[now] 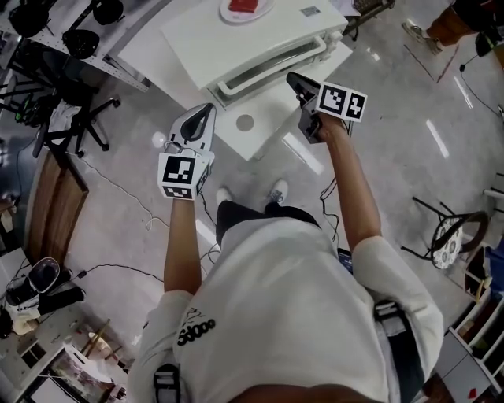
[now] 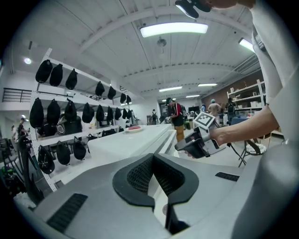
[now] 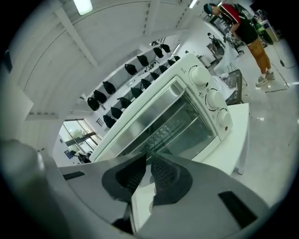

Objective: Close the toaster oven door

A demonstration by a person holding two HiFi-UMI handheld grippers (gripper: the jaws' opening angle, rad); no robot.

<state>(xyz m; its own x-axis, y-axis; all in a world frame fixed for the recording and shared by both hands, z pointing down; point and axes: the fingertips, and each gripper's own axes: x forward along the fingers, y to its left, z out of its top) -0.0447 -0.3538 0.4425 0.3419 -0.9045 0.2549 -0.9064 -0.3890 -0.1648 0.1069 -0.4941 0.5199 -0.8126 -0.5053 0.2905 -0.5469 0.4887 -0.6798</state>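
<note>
The white toaster oven [image 1: 252, 39] stands on a white table [image 1: 272, 118] at the top of the head view. Its glass door is up against the front, and the long handle [image 1: 268, 69] lies along the near edge. In the right gripper view the oven [image 3: 173, 116] fills the middle, with three knobs [image 3: 212, 98] beside the door. My right gripper [image 1: 291, 79] [image 3: 148, 156] hovers just in front of the door. It is shut with nothing between its pads. My left gripper [image 1: 206, 109] [image 2: 153, 158] hangs off the table's near left corner, shut and empty.
A red thing on a white plate [image 1: 244, 8] sits on the oven top. A black office chair [image 1: 75, 126] stands to the left and a stool [image 1: 449, 236] to the right. Cables run over the floor. Racks of dark helmets [image 2: 70, 116] line the wall, and people [image 3: 243, 28] stand further off.
</note>
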